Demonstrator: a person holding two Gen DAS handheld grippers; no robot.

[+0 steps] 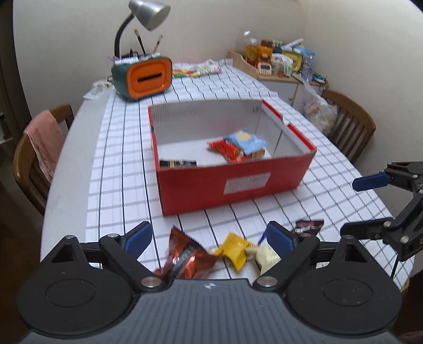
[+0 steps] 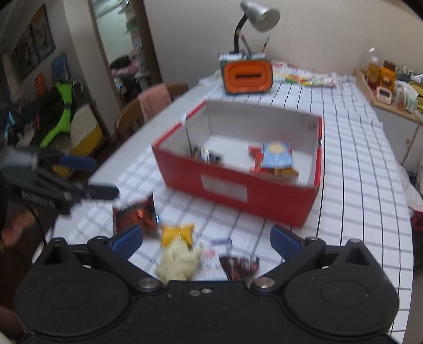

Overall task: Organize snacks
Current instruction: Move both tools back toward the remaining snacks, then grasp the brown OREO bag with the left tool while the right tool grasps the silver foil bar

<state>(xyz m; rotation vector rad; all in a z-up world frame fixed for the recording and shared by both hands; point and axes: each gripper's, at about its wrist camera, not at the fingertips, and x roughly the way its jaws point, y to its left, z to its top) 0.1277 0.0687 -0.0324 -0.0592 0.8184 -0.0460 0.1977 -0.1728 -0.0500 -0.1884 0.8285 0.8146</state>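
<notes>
A red box (image 1: 232, 185) (image 2: 238, 190) stands on the checked tablecloth and holds a blue snack pack (image 1: 244, 140) (image 2: 277, 154), a red pack (image 1: 224, 150) and a dark pack (image 1: 177, 163) (image 2: 206, 154). In front of it lie a shiny red-brown pack (image 1: 185, 256) (image 2: 137, 215), a yellow pack (image 1: 234, 250) (image 2: 175, 232), a pale pack (image 1: 267, 256) (image 2: 179, 260) and a dark pack (image 1: 308, 226) (image 2: 239, 266). My left gripper (image 1: 210, 238) (image 2: 97, 176) is open and empty above the loose packs. My right gripper (image 2: 206, 242) (image 1: 351, 206) is open and empty over them too.
An orange and green organizer (image 1: 144, 75) (image 2: 247, 74) with a desk lamp (image 1: 148, 13) stands behind the box. A wooden tray of jars (image 1: 277, 63) sits at the back right. Chairs (image 1: 39, 158) (image 1: 349, 124) flank the table.
</notes>
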